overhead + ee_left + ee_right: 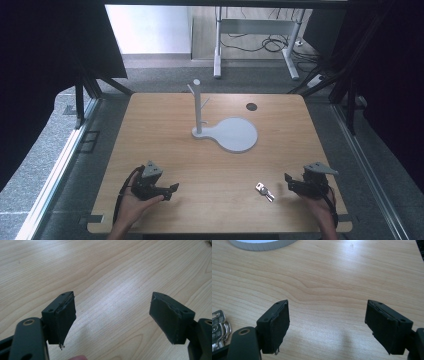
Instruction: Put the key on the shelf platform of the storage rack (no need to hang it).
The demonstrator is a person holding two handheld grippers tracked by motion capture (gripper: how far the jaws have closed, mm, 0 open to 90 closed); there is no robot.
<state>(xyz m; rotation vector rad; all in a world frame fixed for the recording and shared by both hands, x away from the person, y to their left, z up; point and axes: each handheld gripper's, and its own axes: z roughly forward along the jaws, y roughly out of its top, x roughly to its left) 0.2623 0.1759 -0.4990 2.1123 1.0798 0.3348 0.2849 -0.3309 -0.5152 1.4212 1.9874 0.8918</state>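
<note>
- Jaws of the left gripper [112, 317] stand wide apart over bare table [165, 125], nothing between them.
- Right gripper [325, 326] likewise gapes empty.
- Bunch of keys [264, 191] lies flat just left of its fingers: small, light, hard, loose, probably slippery; likely best pinched across the key heads.
- Farther off stands a white peg stand [199, 107].

No text, label, brand, number or sign can be read in any of the views. The keys [264, 191] near the right side of the counter [215, 200] are too small and blurred to show any marking, and the white stand [227, 131] at the far middle bears none.
</note>
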